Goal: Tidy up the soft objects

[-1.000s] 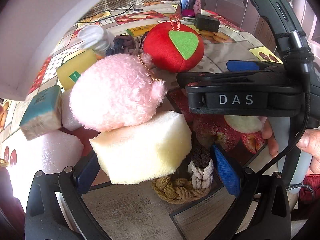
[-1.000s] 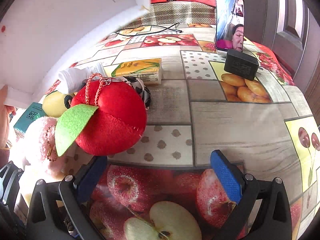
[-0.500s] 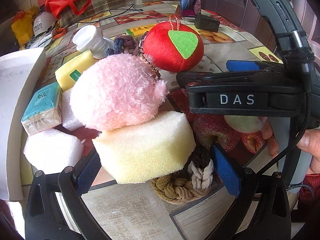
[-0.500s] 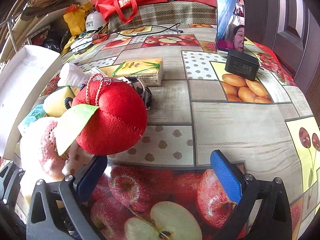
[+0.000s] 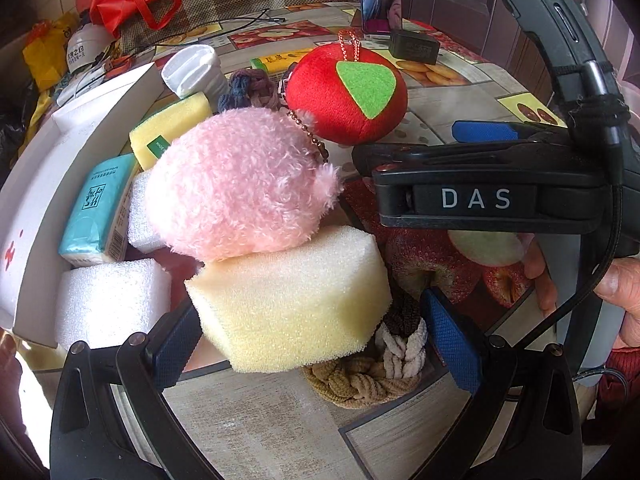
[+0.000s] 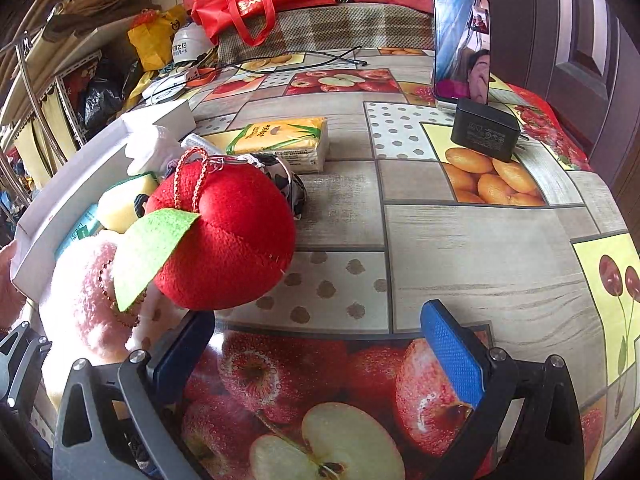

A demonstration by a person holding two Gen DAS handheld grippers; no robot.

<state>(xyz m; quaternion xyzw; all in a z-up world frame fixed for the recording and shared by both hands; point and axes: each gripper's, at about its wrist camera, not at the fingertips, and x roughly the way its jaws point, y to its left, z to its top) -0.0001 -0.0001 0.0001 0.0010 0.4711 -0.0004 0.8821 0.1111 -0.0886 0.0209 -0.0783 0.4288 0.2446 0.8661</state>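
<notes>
Between the left tool (image 5: 312, 344) fingers, sponge (image 5: 292, 300) crosswise.

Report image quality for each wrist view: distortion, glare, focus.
Left wrist view: strong fisheye bending with dark corners; the yellow sponge and pink plush are sharp, while the white tray is overexposed. Right wrist view: same distortion; daylight sheen on the tablecloth, red plush apple crisp.

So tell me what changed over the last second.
The white box came down from in front of both cameras and now rests at the left beside the pile. Nothing was gripped or released: left gripper and right gripper stay open, and the yellow sponge and red apple toy sit unmoved.
</notes>
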